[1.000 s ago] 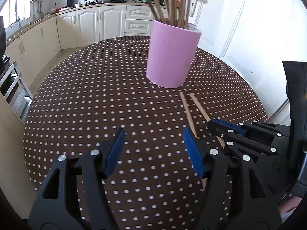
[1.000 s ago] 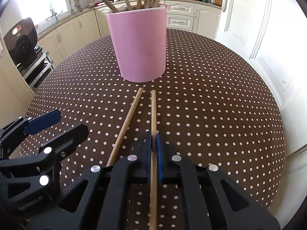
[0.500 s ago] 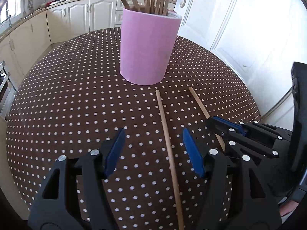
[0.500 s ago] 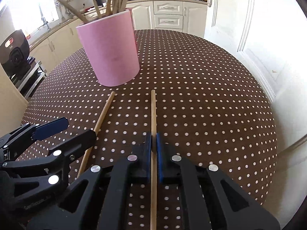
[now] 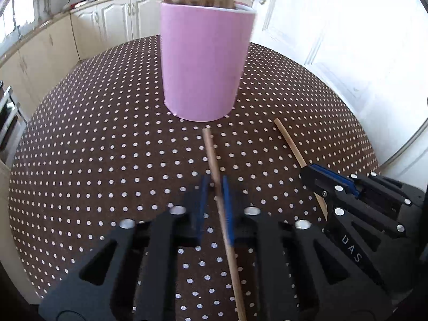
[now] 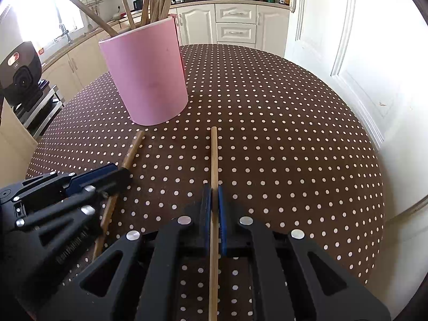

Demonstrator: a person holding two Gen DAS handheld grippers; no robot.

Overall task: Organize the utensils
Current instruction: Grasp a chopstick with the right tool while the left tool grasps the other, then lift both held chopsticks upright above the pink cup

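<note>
A pink cylindrical holder (image 5: pixel 204 61) with several wooden chopsticks standing in it sits on the brown polka-dot table (image 5: pixel 93 147); it also shows in the right wrist view (image 6: pixel 147 77). My left gripper (image 5: pixel 214 184) has closed around a wooden chopstick (image 5: pixel 212 157) that points toward the holder. My right gripper (image 6: pixel 214 192) is shut on a second chopstick (image 6: pixel 214 155), held just above the table. In the left wrist view the right gripper (image 5: pixel 318 176) sits at the right with its chopstick (image 5: pixel 289 141). In the right wrist view the left gripper (image 6: pixel 117 174) grips the other chopstick (image 6: pixel 132 149).
The round table's edge (image 6: pixel 374 160) curves close on the right, with a white door (image 6: pixel 361 40) beyond. Cream kitchen cabinets (image 6: pixel 235 26) line the back wall. A black appliance (image 6: pixel 21 75) stands on a rack at the left.
My left gripper went from wide open to closed on the left chopstick and moved nearer the holder. The right gripper stayed shut on its chopstick and shifted right, away from the holder.
</note>
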